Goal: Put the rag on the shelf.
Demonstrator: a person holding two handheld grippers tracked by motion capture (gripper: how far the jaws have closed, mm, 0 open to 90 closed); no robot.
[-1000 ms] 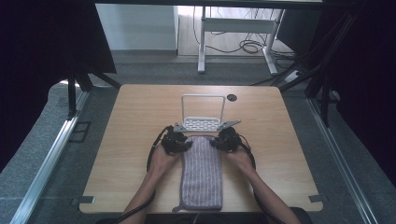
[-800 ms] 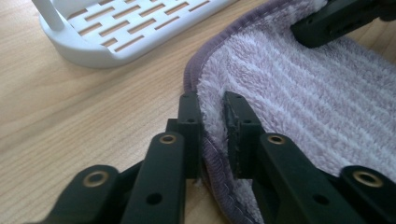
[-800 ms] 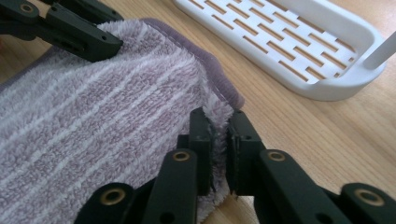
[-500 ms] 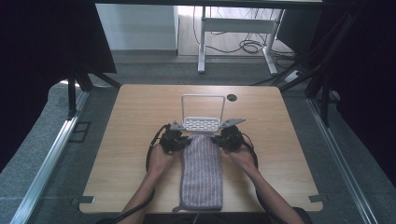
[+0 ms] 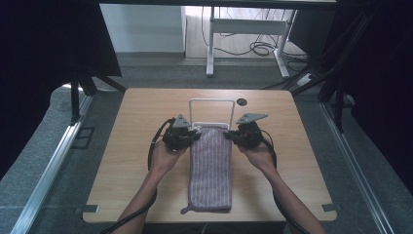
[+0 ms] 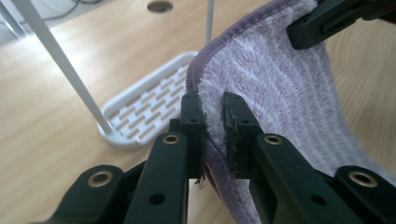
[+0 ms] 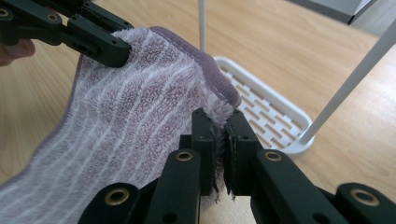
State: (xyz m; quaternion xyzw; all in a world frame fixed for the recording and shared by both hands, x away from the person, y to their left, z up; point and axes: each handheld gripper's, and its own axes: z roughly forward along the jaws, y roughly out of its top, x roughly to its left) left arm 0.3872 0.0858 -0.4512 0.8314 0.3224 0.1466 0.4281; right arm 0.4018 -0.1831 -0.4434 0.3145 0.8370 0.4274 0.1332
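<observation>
A purple striped towel (image 5: 210, 168) lies lengthwise on the wooden table (image 5: 131, 146), its far end lifted off the surface. My left gripper (image 5: 193, 136) is shut on the towel's far left corner (image 6: 212, 123), both pads pinching the hem. My right gripper (image 5: 229, 137) is shut on the far right corner (image 7: 220, 128). The towel (image 6: 280, 88) sags between the two grips. Just beyond the raised edge stands a white wire rack (image 5: 211, 111) with a slotted base (image 6: 149, 105), also seen as the slotted base (image 7: 266, 112) in the right gripper view.
A round cable hole (image 5: 241, 102) sits in the table behind the rack. Bare wood lies to both sides of the towel. Beyond the table stand a white desk frame (image 5: 243, 29), floor cables and dark curtains.
Both grippers have closed on the towel's far corners and risen, lifting that end off the table toward the rack. The near end of the towel stays flat.
</observation>
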